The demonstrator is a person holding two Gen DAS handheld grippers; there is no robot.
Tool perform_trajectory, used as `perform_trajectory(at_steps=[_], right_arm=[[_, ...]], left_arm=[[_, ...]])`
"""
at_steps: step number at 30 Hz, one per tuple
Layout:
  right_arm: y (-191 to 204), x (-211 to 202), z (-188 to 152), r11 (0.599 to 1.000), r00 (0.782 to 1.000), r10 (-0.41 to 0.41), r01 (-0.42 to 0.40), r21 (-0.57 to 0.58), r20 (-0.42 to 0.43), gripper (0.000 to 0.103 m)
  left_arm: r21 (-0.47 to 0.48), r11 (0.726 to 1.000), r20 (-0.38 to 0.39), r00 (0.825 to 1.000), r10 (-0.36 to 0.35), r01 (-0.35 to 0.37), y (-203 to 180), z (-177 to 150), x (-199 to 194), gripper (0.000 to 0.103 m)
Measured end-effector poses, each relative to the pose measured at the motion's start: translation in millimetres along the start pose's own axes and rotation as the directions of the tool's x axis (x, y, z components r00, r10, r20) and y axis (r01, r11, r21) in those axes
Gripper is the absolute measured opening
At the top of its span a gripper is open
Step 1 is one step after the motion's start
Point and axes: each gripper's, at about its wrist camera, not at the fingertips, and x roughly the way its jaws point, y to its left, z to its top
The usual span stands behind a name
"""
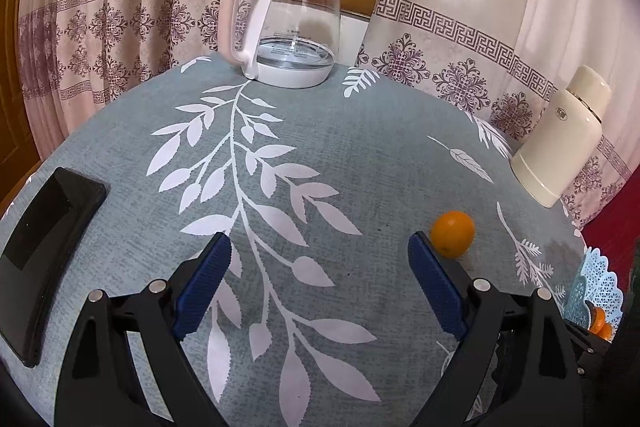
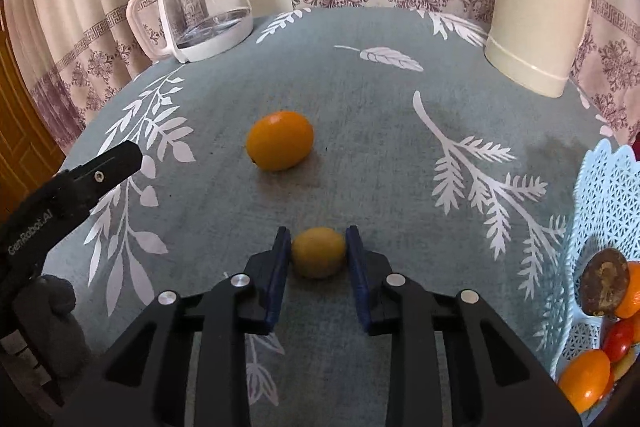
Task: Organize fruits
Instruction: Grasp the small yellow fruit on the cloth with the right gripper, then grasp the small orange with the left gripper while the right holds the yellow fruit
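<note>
My right gripper [image 2: 318,253] is clamped on a small yellow-green fruit [image 2: 318,251], both blue pads pressing its sides, down by the grey leaf-print tablecloth [image 2: 360,131]. Just beyond it an orange [image 2: 279,140] lies loose on the cloth. At the right edge stands the pale blue lattice basket [image 2: 600,195], already holding oranges, a red fruit and a brown one. My left gripper [image 1: 320,267] hangs with its jaws spread wide and nothing between them; in that view the same orange [image 1: 453,233] sits just past the right fingertip, outside the jaws. A glass kettle [image 1: 294,27] and a cream flask [image 1: 560,143] stand at the far edge, and a black tray [image 1: 44,247] lies at the left.
</note>
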Motion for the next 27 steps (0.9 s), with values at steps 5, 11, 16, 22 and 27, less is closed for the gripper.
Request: perform_trajectory(at_steps=[5,11,16,22,27], right_arm=[[-3,-19,-4,1.000,0.998,-0.003,0.002,0.010,0.070,0.029],[-6,-40,-12,1.000,0.991,-0.007,0.005,0.015,0.134,0.029],[-9,-56,-20,1.000,0.983,-0.021,0.019,0.012,0.185,0.029],[-16,-71,-24,0.999,0.971,-0.015,0.007,0.035,0.237,0.029],[-23,-82,-24,0.998,0.959,-0.029,0.013,0.058,0.283,0.029]], left_arm=[[0.013,1.000,0.001,1.000,0.001,-0.001,-3,-2,2,0.091],[0.036,0.999,0.003,1.000,-0.022,0.022,-9,-3,4,0.091],[0.055,0.998,-0.023,0.999,-0.039,0.040,-18,-1,9,0.091],[0.136,0.986,-0.051,0.995,-0.085,0.091,-43,3,13,0.090],[0.207,0.965,-0.086,0.985,-0.149,0.164,-68,6,20,0.080]])
